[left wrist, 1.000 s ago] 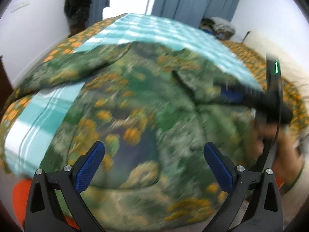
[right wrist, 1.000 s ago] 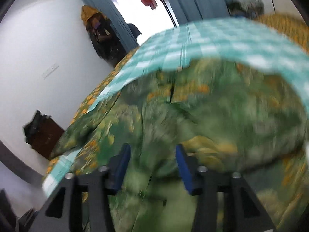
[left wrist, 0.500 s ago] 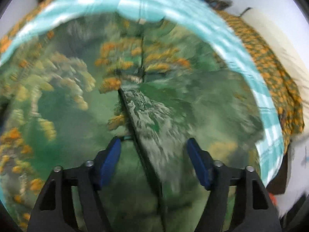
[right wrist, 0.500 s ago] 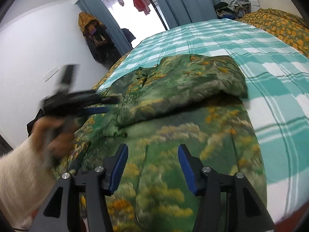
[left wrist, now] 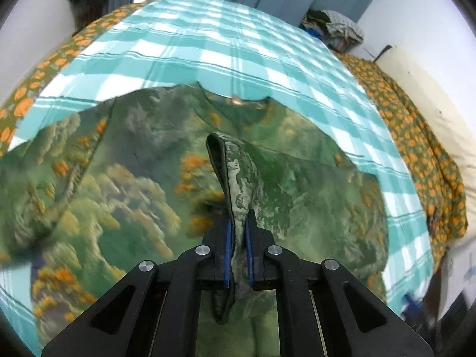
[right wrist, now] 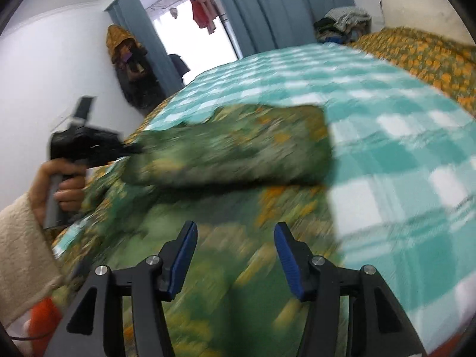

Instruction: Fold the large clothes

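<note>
A large green garment with an orange and grey landscape print (left wrist: 125, 178) lies spread on the bed. My left gripper (left wrist: 236, 238) is shut on a raised fold of the garment's edge (left wrist: 235, 172), lifted above the rest. In the right wrist view the left gripper (right wrist: 89, 145) holds a folded-over part of the garment (right wrist: 238, 142) at the left. My right gripper (right wrist: 235, 255) is open and empty, hovering just above the near part of the garment (right wrist: 208, 282).
The bed has a teal and white checked sheet (left wrist: 208, 44) and an orange-flowered cover (left wrist: 416, 136) along its right side. A pile of clothes (left wrist: 336, 26) sits at the far corner. Blue curtains (right wrist: 267, 9) and a doorway stand behind.
My left gripper has shut on a fold of the garment and lifted it. My right gripper stays open and has drifted right, with the folded part pulled leftward.
</note>
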### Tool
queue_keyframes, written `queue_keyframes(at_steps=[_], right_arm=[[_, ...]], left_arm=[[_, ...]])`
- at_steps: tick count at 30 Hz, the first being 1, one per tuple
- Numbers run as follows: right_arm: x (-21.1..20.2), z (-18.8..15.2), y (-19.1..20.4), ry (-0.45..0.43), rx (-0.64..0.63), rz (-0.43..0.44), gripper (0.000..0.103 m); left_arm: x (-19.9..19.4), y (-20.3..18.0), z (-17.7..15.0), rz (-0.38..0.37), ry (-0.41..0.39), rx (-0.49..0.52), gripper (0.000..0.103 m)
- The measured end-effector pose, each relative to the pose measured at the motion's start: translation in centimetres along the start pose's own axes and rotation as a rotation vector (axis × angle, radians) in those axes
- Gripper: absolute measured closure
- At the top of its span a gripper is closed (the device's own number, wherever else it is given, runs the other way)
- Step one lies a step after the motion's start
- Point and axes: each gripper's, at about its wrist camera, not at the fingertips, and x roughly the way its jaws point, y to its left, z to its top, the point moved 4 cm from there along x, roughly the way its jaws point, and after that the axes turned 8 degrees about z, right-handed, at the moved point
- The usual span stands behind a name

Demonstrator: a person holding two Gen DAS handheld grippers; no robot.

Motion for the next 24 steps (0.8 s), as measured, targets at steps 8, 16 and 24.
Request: queue_keyframes(at_steps=[8,16,24], right_arm=[[10.3,8.4,-3.7,0.126,-0.053,-0.044,0.048],[16.7,5.0,-5.5,0.321,-0.074,-0.108,0.049],[16.5,10.5,-3.2,0.287,-0.115,-0.147,0.048]], left_arm=[[4.7,1.3,-3.3,0.072,0.047,0.027,0.095],[6.4,1.6,-4.9,0.077,0.029,0.053,0.093],[6.9,1.8,-5.3,0.079,-0.004,0.062,0.093]])
